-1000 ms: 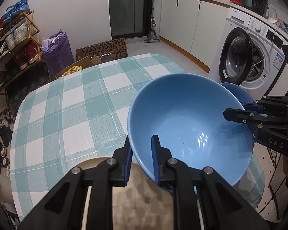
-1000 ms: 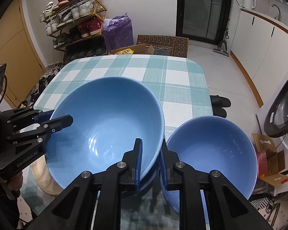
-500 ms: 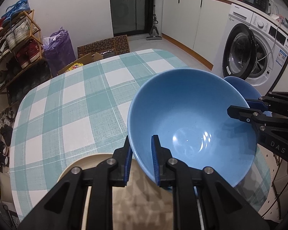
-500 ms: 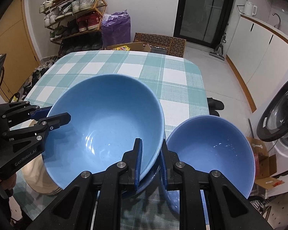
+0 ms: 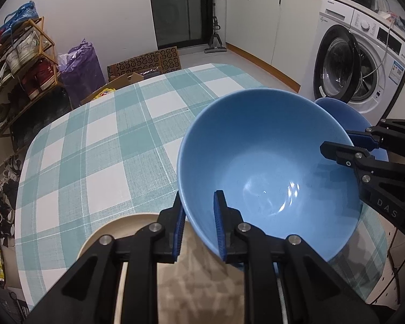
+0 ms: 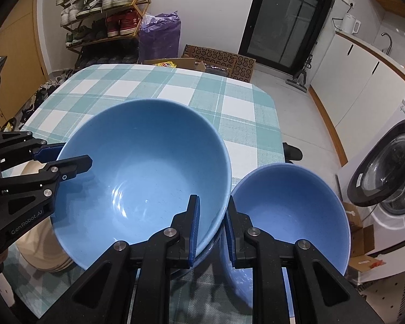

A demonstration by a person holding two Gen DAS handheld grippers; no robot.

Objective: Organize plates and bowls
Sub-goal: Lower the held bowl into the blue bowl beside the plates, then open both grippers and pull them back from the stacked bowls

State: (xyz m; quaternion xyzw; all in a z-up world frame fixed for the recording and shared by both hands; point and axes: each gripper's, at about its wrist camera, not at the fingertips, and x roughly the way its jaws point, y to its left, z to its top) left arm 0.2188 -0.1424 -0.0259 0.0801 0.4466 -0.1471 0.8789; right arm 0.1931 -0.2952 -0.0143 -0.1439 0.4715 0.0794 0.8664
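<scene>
The big bowl (image 5: 267,167) hides most of the small bowl (image 5: 348,116); the left tongs (image 5: 199,224) cover much of the plates (image 5: 127,229).

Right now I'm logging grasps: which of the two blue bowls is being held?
The larger, lighter bowl: both the left gripper and right gripper clamp its rim. The smaller, darker bowl sits untouched beside it.

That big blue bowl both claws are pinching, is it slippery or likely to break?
The large glossy blue bowl shines with glare, so its glaze is probably slick. It looks like rigid ceramic, likely heavy and breakable if dropped. The left claw and right claw each pinch only a thin piece of rim, so it might tip or slide.
</scene>
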